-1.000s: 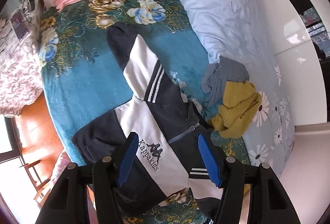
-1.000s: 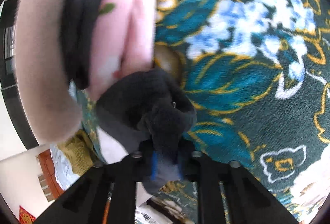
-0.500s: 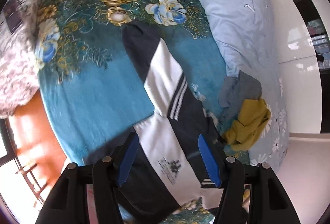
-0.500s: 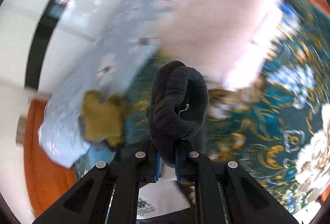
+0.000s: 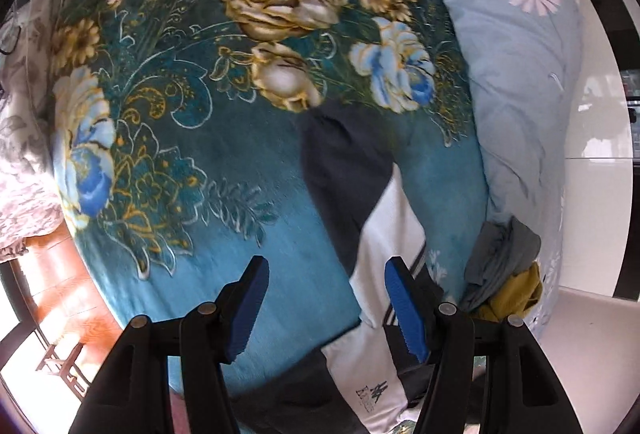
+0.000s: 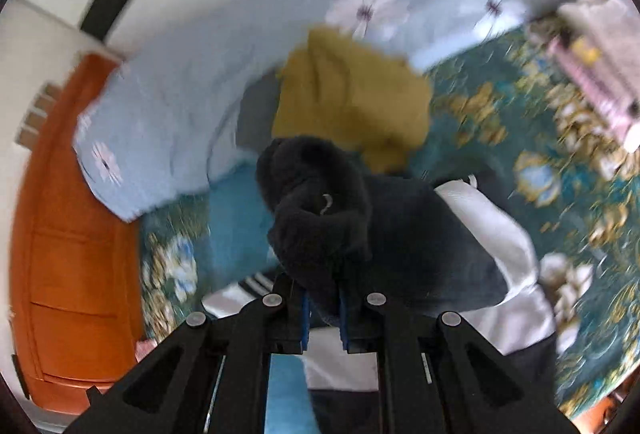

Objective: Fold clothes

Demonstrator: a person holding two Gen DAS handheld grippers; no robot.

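The right gripper (image 6: 323, 308) is clamping a dark cuff (image 6: 316, 210) of the jacket (image 5: 360, 202), which is lying on the floral bed (image 5: 180, 162). The left gripper (image 5: 324, 304) is hovering with jaws spread wide, holding nothing, above the jacket's white panel. Yellow (image 6: 352, 102) and grey (image 5: 500, 254) garments are lying beside the pillow (image 5: 516, 74).

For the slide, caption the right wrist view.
Right tongs shut on the jacket's dark cuff, above the floral blanket.
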